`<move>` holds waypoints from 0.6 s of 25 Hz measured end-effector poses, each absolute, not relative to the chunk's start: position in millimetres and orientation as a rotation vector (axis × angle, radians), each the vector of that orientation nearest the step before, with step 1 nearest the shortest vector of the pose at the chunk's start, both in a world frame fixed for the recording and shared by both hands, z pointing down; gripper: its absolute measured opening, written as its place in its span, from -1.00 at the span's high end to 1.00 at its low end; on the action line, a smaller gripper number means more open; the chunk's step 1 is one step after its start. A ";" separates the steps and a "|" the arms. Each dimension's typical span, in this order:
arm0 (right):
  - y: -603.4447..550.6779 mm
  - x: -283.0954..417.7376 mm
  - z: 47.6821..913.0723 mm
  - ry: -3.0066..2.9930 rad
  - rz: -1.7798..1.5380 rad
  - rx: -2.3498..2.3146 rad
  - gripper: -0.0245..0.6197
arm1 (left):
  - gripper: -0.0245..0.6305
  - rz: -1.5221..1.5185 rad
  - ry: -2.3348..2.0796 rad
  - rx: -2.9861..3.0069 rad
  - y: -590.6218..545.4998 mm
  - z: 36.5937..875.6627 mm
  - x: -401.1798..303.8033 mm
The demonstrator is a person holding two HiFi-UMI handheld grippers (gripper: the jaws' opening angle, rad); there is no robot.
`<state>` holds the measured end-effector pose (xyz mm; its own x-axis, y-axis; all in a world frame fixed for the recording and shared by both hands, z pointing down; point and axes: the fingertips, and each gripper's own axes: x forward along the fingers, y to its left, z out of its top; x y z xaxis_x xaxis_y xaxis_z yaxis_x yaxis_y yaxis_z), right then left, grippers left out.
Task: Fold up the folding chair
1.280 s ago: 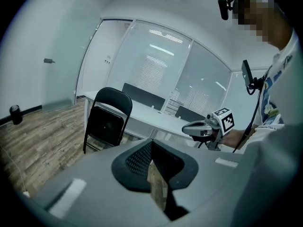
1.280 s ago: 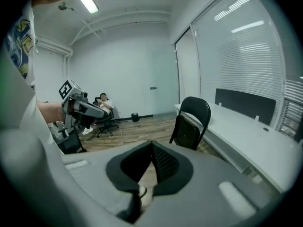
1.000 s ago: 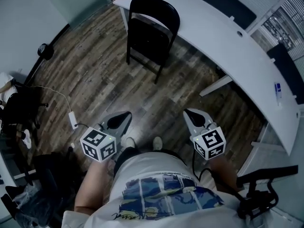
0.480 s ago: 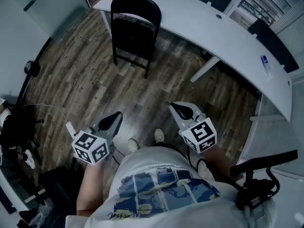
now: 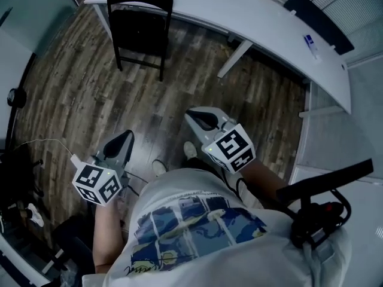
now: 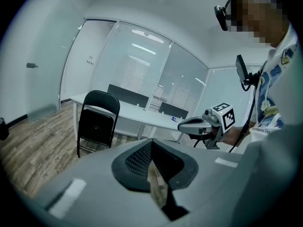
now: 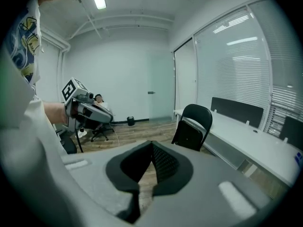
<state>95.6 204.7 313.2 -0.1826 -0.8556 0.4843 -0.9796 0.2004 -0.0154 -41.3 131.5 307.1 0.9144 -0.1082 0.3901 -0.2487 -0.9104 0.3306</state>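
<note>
Folding chair (image 5: 140, 23) stands unfolded at 11 o'clock against the table (image 5: 269, 23), well apart from me. Left claw (image 5: 127, 135) and right claw (image 5: 191, 113) are both closed and empty. I judge it best to approach square-on and open both before reaching the backrest and seat.

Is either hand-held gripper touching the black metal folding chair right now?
No: the black metal folding chair stands at the white desk, with wooden floor between it and the left hand-held gripper and right hand-held gripper.
</note>
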 end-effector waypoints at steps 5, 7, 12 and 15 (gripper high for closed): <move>201.3 77.0 307.8 -2.121 0.447 1.708 0.91 | 0.91 0.517 -0.248 2.685 132.9 308.8 -56.9; 202.2 72.4 306.7 -2.124 0.444 1.702 0.91 | 0.91 0.513 -0.241 2.684 135.8 307.6 -60.7; 200.2 58.7 303.8 -2.133 0.425 1.688 0.91 | 0.91 0.500 -0.240 2.690 137.3 306.7 -71.7; 204.9 55.4 305.5 -2.133 0.418 1.689 0.91 | 0.91 0.498 -0.239 2.690 142.6 310.9 -74.6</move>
